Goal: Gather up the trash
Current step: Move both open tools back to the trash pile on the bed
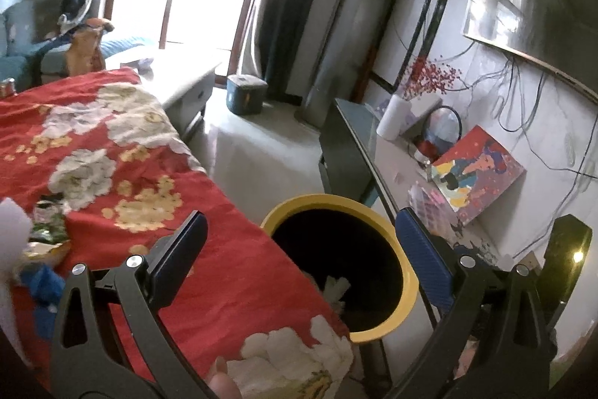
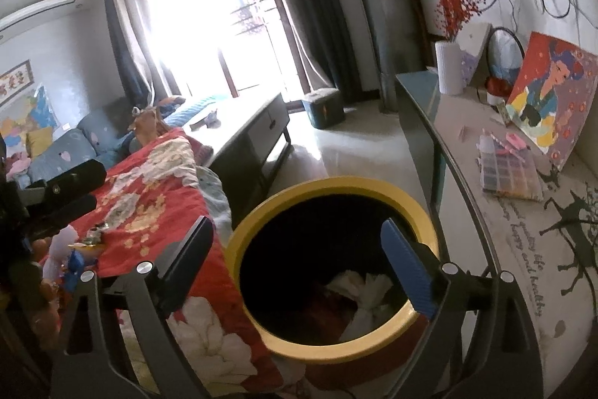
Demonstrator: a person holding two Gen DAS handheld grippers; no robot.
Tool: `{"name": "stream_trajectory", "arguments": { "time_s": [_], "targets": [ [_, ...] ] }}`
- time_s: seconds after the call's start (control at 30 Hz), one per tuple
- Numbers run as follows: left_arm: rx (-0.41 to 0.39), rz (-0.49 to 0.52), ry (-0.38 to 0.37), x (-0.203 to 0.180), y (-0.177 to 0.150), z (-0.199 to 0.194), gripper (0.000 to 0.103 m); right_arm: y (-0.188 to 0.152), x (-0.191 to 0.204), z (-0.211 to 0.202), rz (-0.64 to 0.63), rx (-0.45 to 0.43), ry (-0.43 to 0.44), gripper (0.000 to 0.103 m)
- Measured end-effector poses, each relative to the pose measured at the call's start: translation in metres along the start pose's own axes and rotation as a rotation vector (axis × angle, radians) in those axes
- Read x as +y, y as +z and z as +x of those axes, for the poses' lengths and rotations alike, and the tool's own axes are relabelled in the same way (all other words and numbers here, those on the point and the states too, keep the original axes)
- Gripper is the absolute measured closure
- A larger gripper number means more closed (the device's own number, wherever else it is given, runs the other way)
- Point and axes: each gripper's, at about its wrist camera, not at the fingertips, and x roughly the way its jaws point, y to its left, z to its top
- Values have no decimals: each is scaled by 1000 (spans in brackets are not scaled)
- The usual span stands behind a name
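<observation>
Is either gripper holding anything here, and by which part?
Nothing is held. The left gripper and the right gripper both stand open and empty over the yellow-rimmed bin, with white paper inside.

A yellow-rimmed bin (image 2: 336, 187) with a black inside holds white crumpled paper (image 2: 368, 290). Beside it, a red cloth (image 1: 123, 152) bears white and gold flowers.

bin (image 2: 332, 191) depths lost in shadow; wrappers (image 1: 46, 230) on red cloth (image 1: 112, 152) blurred

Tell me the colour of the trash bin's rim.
Yellow; the trash bin's rim shows best in the right wrist view.
</observation>
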Motion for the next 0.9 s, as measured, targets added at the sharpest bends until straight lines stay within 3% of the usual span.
{"name": "stream_trajectory", "arguments": {
  "time_s": [0.9],
  "targets": [
    [-101, -51, 191, 80, -5, -86, 11, -1, 96, -11, -163, 22, 153, 12]
  ]
}}
